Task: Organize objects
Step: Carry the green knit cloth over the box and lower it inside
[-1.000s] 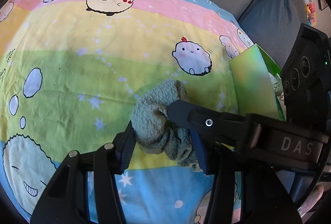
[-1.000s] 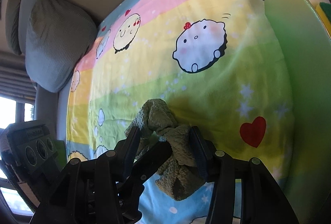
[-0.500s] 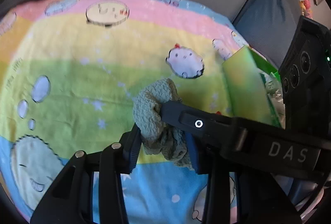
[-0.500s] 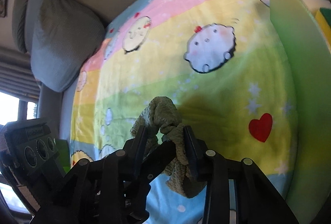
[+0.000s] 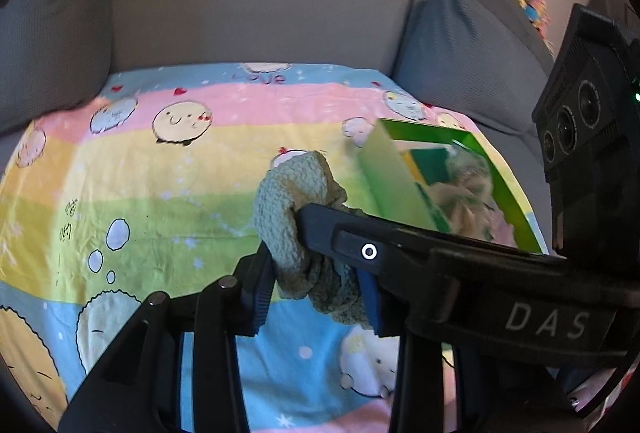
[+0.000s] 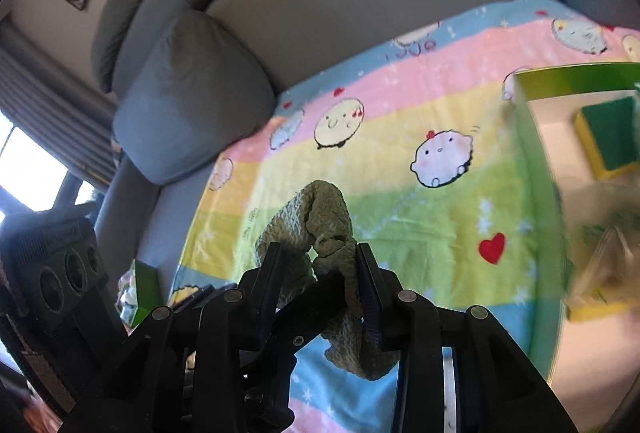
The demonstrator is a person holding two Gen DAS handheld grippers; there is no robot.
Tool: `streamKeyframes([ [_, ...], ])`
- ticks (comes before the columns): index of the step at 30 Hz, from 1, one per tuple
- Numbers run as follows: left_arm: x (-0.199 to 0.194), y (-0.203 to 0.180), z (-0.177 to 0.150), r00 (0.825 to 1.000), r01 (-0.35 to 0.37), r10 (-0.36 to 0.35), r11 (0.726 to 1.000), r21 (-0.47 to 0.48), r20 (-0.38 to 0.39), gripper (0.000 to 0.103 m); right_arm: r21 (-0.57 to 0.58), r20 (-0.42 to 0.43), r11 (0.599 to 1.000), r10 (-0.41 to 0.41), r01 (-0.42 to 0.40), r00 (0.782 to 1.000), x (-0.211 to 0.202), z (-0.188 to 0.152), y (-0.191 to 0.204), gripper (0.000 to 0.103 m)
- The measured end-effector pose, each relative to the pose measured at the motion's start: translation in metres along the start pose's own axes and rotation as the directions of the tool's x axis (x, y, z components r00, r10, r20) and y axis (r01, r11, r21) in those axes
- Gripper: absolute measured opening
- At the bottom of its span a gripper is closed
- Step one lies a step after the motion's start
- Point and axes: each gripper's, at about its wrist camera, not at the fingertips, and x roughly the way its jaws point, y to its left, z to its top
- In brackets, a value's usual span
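Both the left gripper and right gripper pinch the green cloth above the blanket's middle; they should keep it bunched while carrying it over the green box's near wall.

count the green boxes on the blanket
1 on the blanket: the green box stands open at the blanket's right side, with a sponge inside. A second green box shows at the far left, seemingly off the blanket.

A crumpled green terry cloth hangs above the striped cartoon-print sheet, left of the open green cardboard box holding a sponge.
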Motion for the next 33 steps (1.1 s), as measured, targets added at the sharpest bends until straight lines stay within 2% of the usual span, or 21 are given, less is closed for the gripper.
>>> streamKeyframes([
  [7, -0.022, -0.045, -0.007, 0.999, 0.025, -0.027, 0.996, 0.085, 0.025, 0.035, 0.016, 0.083, 1.0, -0.022, 0.021, 0.996, -0.052, -0.019, -0.007, 0.039],
  [17, -0.046, -0.109, -0.008, 0.994, 0.08, -0.095, 0.975, 0.208, 0.062, 0.036, 0.049, 0.217, 0.997, -0.07, 0.061, 0.974, -0.127, -0.039, -0.016, 0.04],
  [26, -0.043, -0.159, -0.012, 0.99, 0.115, -0.135, 0.945, 0.307, 0.044, 0.036, 0.109, 0.307, 0.992, -0.097, 0.066, 0.947, -0.176, -0.055, -0.042, 0.04],
  [33, -0.035, -0.186, -0.016, 0.987, 0.131, -0.155, 0.927, 0.352, 0.039, 0.036, 0.15, 0.345, 0.987, -0.109, 0.06, 0.932, -0.197, -0.062, -0.064, 0.04],
])
